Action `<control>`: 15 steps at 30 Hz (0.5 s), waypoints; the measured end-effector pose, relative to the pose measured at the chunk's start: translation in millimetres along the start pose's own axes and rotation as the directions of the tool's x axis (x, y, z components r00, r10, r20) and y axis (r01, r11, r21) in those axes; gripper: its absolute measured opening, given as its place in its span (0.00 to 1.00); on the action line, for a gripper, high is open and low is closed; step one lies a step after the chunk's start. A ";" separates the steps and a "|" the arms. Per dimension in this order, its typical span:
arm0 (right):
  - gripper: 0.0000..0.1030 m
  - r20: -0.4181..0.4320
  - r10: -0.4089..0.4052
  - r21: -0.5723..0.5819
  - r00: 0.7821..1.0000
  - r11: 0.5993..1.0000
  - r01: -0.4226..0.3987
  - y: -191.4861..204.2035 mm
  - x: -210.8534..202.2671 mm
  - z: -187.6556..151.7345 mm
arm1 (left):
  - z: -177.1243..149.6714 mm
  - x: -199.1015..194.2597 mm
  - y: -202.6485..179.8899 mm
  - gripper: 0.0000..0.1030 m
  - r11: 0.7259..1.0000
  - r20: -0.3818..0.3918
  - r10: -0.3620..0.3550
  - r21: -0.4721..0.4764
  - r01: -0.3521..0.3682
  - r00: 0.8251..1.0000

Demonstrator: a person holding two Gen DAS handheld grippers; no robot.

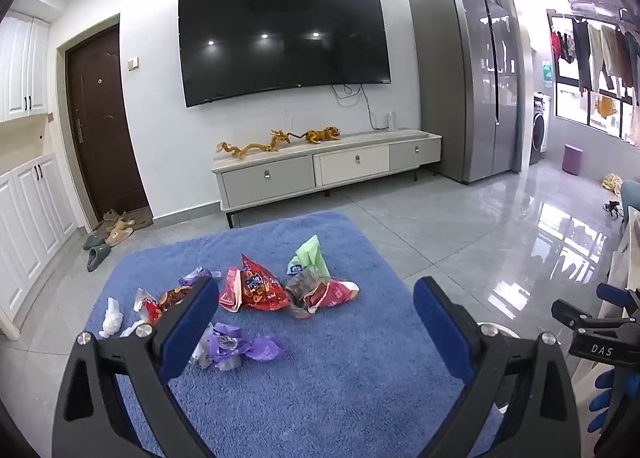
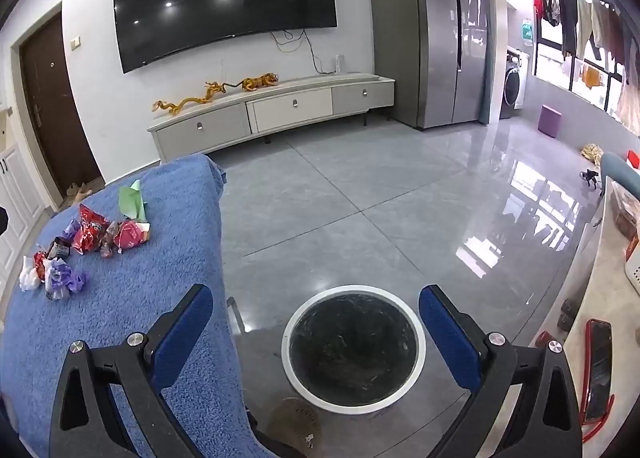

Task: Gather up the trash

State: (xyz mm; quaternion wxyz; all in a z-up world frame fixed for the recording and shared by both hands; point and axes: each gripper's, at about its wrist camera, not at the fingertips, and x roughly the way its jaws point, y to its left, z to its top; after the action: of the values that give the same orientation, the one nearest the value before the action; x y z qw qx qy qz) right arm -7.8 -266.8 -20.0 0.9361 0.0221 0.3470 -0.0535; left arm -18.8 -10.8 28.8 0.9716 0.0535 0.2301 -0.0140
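Note:
Trash lies scattered on a blue fluffy cloth (image 1: 340, 378): a red snack bag (image 1: 252, 288), a green wrapper (image 1: 310, 258), a red and brown wrapper (image 1: 324, 294), a purple wrapper (image 1: 240, 350), small red packets (image 1: 160, 302) and white tissue (image 1: 112, 316). My left gripper (image 1: 316, 322) hovers open above the cloth, nothing between its blue pads. In the right wrist view my right gripper (image 2: 316, 322) stands open above a round white-rimmed bin (image 2: 354, 348) with a dark liner, on the floor right of the cloth (image 2: 120, 318). The same trash pile (image 2: 88, 246) sits far left there.
A TV cabinet (image 1: 328, 170) stands against the far wall under a large TV (image 1: 284, 42), with a grey fridge (image 1: 464, 82) to its right. Slippers (image 1: 108, 238) lie by the door. A counter edge with a red-cased phone (image 2: 598, 366) is at the right. Grey tiled floor (image 2: 360, 210).

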 end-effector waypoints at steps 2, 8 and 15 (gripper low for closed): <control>1.00 0.012 0.001 0.006 1.000 1.000 -0.001 -3.2 -3.3 -0.2 | -0.5 2.6 -3.4 0.96 1.000 -0.009 -0.009 0.012 0.009 1.000; 1.00 0.062 0.014 0.026 0.998 1.000 -0.016 -7.3 -14.2 3.2 | -5.3 4.4 -9.3 0.96 0.999 -0.007 -0.042 0.021 0.042 0.999; 1.00 0.071 0.001 0.020 0.998 1.000 -0.002 -5.7 -20.1 9.8 | -4.8 8.1 -2.9 1.00 0.997 -0.009 -0.082 0.001 0.082 0.997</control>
State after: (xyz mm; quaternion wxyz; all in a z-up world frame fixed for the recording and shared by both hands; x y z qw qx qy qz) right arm -17.3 -271.5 0.5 0.9475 0.0300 0.3131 -0.0570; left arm -13.8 -13.1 20.5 0.9692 0.0447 0.2362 -0.0536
